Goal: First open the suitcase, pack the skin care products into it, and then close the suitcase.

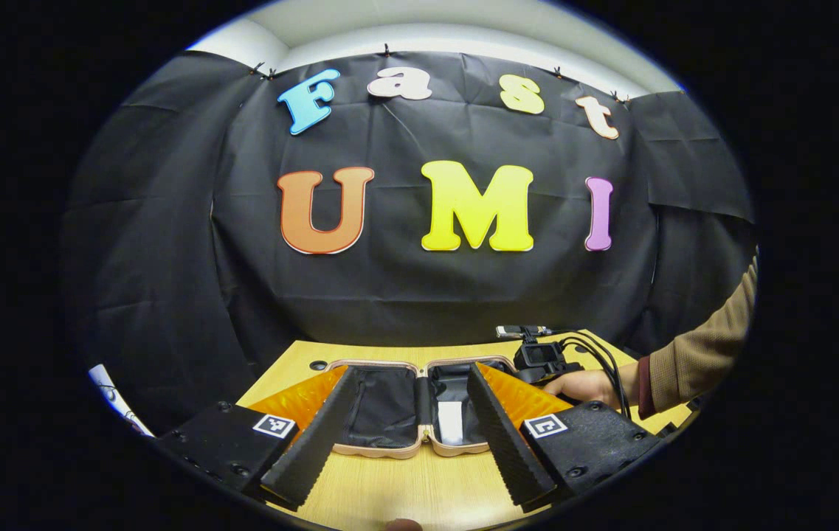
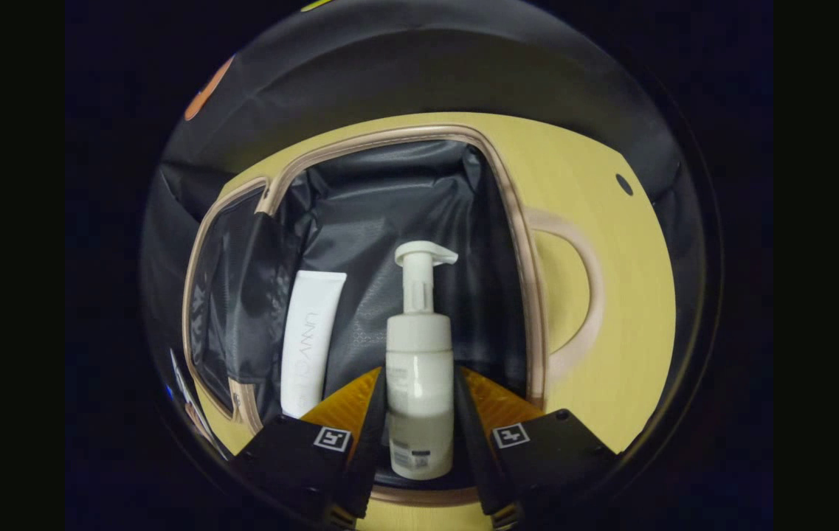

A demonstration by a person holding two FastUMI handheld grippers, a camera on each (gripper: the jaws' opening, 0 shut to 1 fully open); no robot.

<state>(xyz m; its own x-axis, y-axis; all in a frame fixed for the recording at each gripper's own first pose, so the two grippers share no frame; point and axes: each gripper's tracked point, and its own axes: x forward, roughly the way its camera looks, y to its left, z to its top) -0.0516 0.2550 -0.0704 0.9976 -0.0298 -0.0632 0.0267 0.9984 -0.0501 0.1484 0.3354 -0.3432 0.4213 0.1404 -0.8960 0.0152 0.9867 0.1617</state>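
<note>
Right gripper view: your right gripper (image 2: 419,424) clamps both fingers on the white pump bottle (image 2: 419,369) over the open suitcase.
Beside it a white tube (image 2: 310,343) lies on the black lining of the pink-rimmed suitcase (image 2: 530,295). In the left gripper view, your left gripper (image 1: 410,450) is spread wide above the wooden table (image 1: 419,494), with the suitcase beyond it.

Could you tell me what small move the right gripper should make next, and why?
Probably lower a little and open. The right gripper is shut on the pump bottle, which already hangs over the dark lining of the open suitcase, beside the white tube lying inside. The left gripper waits open.
</note>
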